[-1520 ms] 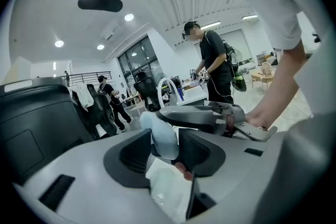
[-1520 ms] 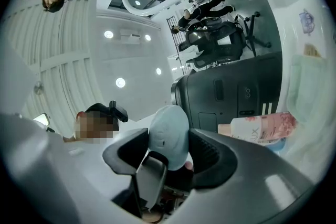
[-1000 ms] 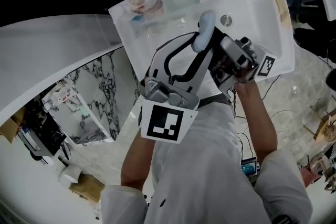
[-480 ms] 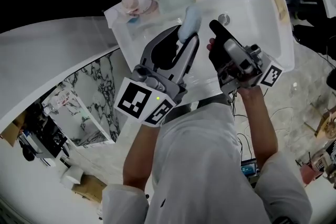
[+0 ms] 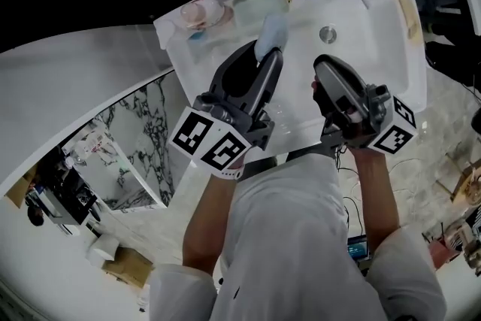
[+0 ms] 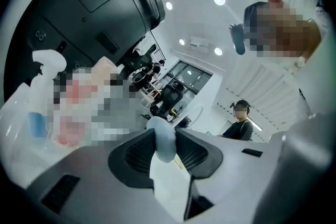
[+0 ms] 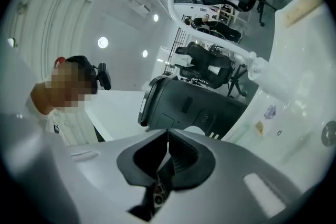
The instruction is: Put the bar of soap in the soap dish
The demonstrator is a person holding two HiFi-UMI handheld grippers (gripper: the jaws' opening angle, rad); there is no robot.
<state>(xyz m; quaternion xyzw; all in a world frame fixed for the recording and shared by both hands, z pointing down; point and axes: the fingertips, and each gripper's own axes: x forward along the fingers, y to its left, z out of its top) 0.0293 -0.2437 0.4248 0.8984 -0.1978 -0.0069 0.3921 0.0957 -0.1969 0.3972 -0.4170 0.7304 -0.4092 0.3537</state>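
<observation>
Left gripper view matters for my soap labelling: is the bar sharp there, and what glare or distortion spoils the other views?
Left gripper view: the soap bar is slightly soft but readable; fisheye darkens the corners. Head view: the bright white sink leaves the pale bar little contrast. Right gripper view: ceiling lights flare, and the faucet bows.

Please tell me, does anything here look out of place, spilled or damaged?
Nothing stands out. The bar of soap is clamped in the left tool over the sink, near the soap dish but not yet in it. No spill or damage is visible.
</observation>
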